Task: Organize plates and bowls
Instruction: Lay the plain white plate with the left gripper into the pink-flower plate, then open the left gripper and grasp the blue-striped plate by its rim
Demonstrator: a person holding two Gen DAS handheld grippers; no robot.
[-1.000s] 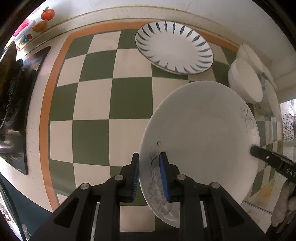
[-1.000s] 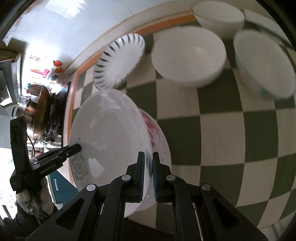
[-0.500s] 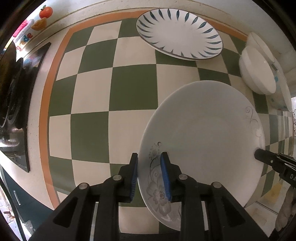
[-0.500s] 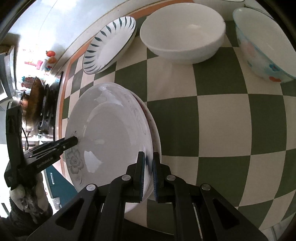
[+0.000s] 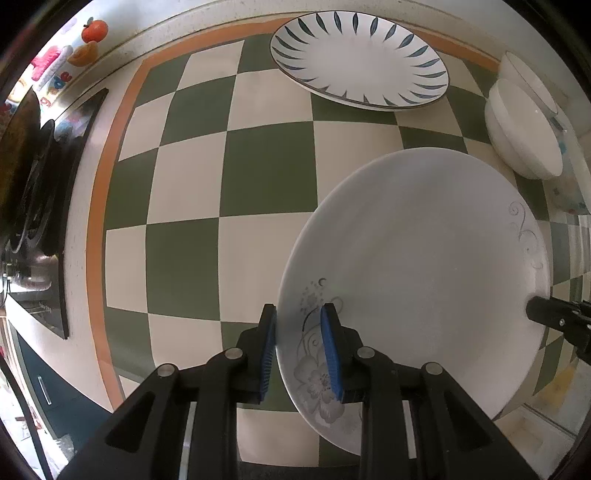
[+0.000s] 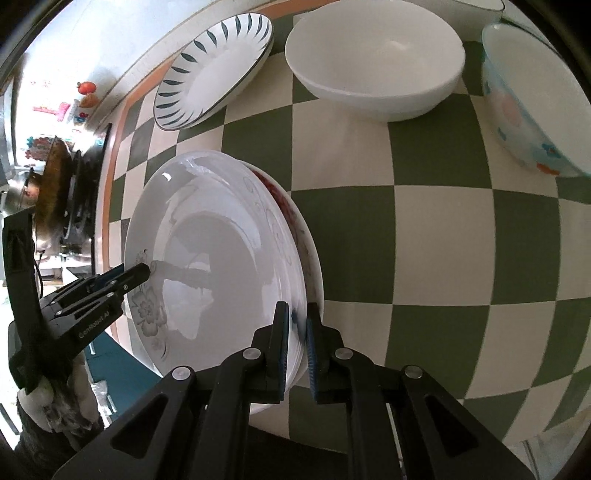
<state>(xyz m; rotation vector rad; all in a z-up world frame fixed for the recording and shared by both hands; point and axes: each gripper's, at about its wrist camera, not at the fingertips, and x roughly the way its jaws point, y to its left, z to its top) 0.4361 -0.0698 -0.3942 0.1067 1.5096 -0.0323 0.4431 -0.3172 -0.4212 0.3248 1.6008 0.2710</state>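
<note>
A white plate with a grey flower print sits low over a red-patterned plate on the checkered counter. My left gripper straddles its near rim, jaws a little apart. My right gripper is at the opposite rim, jaws slightly parted around both plates' edges. A blue-leaf plate lies at the back, also seen in the right wrist view. A white bowl and a flowered bowl stand at the right.
A black stove with a pan borders the counter on the left. The counter's front edge runs just under my left gripper. Fruit stickers mark the back wall. The white bowls stand close to the plate's right side.
The flower plate has come down from a tilt onto the red-patterned plate. Both grippers' jaws have opened slightly at its rim.
</note>
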